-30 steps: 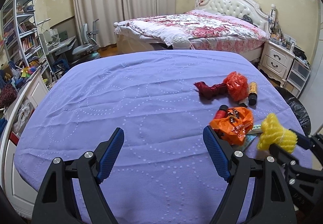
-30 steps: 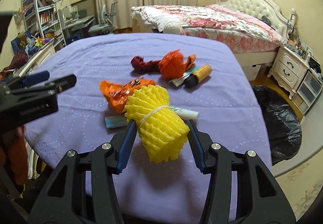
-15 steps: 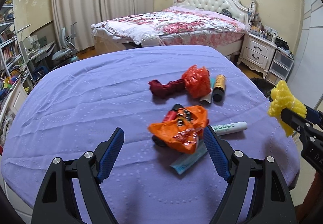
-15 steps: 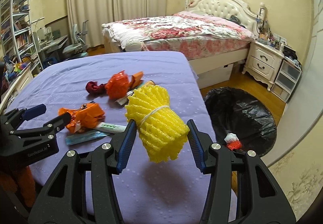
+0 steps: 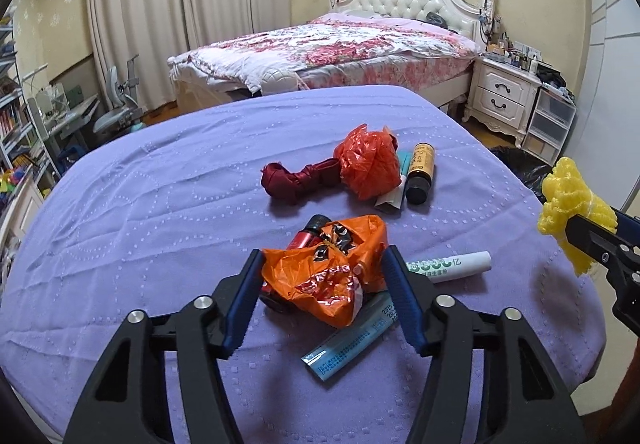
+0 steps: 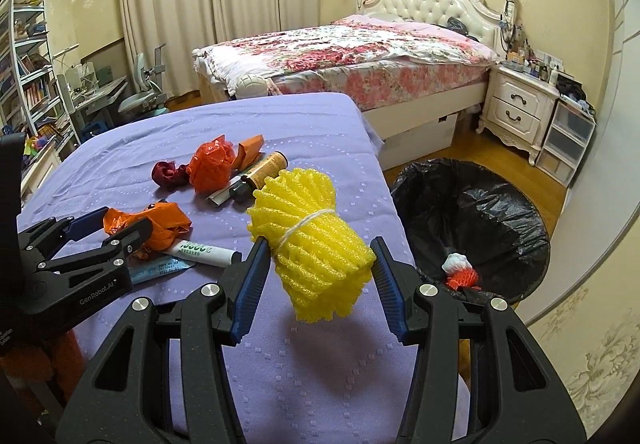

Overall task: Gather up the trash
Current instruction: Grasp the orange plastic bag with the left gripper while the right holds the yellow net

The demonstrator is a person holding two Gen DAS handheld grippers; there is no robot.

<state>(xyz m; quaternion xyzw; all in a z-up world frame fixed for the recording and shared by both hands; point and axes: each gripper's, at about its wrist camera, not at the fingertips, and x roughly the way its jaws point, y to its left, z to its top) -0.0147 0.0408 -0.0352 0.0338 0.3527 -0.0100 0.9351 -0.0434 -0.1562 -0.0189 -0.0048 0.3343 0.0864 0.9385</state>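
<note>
Trash lies on the purple-clothed counter (image 5: 160, 203); beside it stands the black-lined bin (image 6: 480, 203). Right claw (image 6: 316, 276) pinches the yellow foam-net roll (image 6: 312, 248), which could spring loose. Left claw (image 5: 322, 284) is closing around the crumpled orange plastic wrapper (image 5: 332, 280), which may slip free.

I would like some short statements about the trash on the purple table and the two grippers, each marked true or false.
1. The right gripper holds a yellow foam net. True.
2. The black trash bag is empty. False: a small white and red piece lies inside it.
3. The orange plastic bag is between the fingers of the left gripper, whose jaws are closing. True.
4. The brown bottle stands upright. False: it lies on its side on the purple table.
5. The white tube hangs from the right gripper. False: it lies on the table.
</note>
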